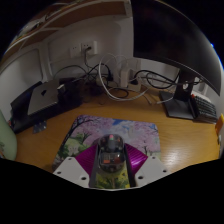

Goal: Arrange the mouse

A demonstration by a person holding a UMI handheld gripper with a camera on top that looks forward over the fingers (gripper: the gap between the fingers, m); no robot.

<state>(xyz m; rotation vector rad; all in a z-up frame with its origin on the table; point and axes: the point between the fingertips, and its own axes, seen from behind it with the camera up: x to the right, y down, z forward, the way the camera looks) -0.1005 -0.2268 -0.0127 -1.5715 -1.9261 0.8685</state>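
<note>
mouse (111, 156) clamped between gripper (111, 166) fingers, over patterned mousepad (95, 130), wooden desk (60, 135), cables (125, 82) behind

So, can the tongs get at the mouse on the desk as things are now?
Probably yes: the dark rounded computer mouse already sits between the tongs' pink-padded fingers, on the flowery pink and blue mat, with nothing in the way. Whether the fingers press on it is unclear.
</note>
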